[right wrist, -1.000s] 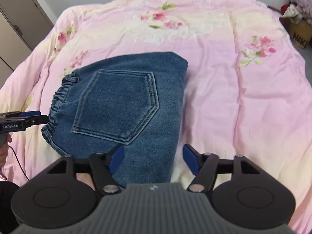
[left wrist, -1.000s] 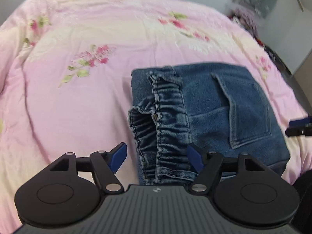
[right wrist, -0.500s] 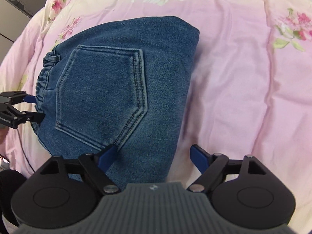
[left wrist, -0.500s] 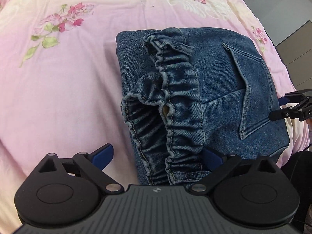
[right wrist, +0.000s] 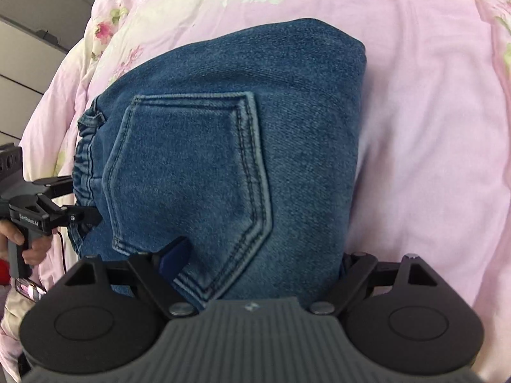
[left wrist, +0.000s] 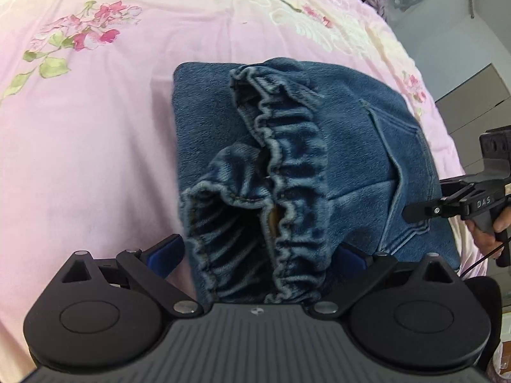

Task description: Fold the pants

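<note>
While the pants (right wrist: 230, 146) are lying folded into a compact block on the pink bedspread (left wrist: 95, 159), I am seeing both views fill with denim since a second ago: I judge a last fold or lift is starting. My left gripper (left wrist: 258, 252), jaws just widening, is straddling the gathered waistband (left wrist: 287, 172); my right gripper (right wrist: 265, 255), likewise spreading, is straddling the pocket (right wrist: 191, 172) end, nothing pinched.
</note>
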Tool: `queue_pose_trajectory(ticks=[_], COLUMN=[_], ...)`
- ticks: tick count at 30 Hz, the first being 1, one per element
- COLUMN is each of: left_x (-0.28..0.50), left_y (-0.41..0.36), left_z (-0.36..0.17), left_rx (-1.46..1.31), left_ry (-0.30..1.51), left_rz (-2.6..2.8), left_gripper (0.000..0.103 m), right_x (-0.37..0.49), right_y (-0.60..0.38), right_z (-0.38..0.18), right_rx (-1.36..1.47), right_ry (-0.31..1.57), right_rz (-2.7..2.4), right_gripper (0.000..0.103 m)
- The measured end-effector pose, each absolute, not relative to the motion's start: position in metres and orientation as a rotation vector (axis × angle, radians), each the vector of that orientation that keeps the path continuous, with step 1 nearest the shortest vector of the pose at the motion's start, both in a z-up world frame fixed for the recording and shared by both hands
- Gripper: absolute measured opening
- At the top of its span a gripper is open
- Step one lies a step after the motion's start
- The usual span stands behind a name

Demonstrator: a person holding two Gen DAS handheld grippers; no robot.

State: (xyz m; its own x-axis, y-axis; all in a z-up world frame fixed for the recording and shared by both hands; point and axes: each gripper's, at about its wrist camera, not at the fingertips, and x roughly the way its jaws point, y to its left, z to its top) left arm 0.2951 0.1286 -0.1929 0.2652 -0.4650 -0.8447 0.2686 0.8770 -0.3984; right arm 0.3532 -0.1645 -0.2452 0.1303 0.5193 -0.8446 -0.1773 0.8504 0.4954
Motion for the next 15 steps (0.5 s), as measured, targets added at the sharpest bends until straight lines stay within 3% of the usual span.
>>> queue_pose_trajectory(ticks=[4, 10, 15], left_x=[0.292, 0.288, 0.281], left_y=[0.122, 0.106, 0.101], left_z=[-0.185, -0.167, -0.156], left_rx=[-0.159, -0.074, -0.047], left_ry=[1.198, 1.215, 1.188], left_rz=[-0.494, -0.464, -0.439], left_gripper=[0.102, 0.083, 0.075], right_x=[0.35, 0.347, 0.34], right_y=[-0.163, -0.148, -0.149], right_z=[-0.235, -0.22, -0.208], right_rx=[0.28, 0.195, 0.174], right_ry=[1.35, 1.349, 1.33], right_rz=[0.516, 0.501, 0.488], right_gripper=[0.071, 0.06, 0.053])
